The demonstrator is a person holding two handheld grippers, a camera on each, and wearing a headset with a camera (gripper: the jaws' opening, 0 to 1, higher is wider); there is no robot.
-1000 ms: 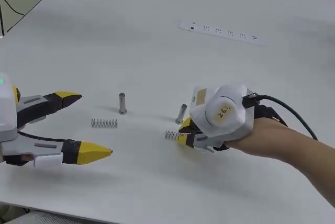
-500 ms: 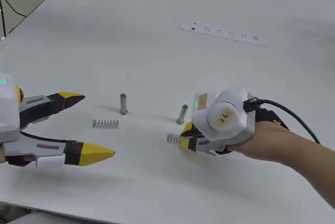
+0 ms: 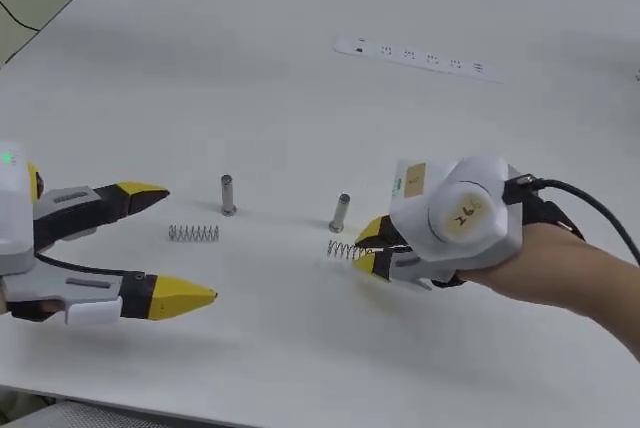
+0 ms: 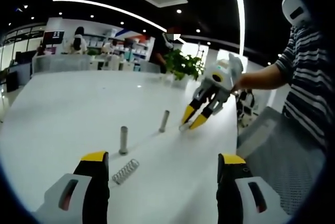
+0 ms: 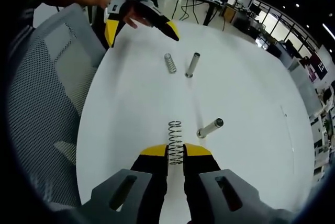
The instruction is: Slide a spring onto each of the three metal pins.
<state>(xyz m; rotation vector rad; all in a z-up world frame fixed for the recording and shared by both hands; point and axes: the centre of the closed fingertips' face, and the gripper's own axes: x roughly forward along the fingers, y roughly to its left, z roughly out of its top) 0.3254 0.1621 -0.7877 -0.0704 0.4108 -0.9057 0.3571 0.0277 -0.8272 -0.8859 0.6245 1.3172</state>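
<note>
The right gripper (image 5: 176,152) is pinched narrow on one end of a spring (image 5: 175,134), which sticks straight out past its tips. A pin (image 5: 210,128) stands just ahead of them, to the right. The left gripper (image 3: 185,244) gapes wide. A loose spring (image 3: 193,234) lies just ahead of its tips, and another pin (image 3: 227,195) stands upright just beyond that.

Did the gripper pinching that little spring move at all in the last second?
Yes. In the head view the right gripper, shut on the spring, has drawn to the right, away from the upright pin next to it.
</note>
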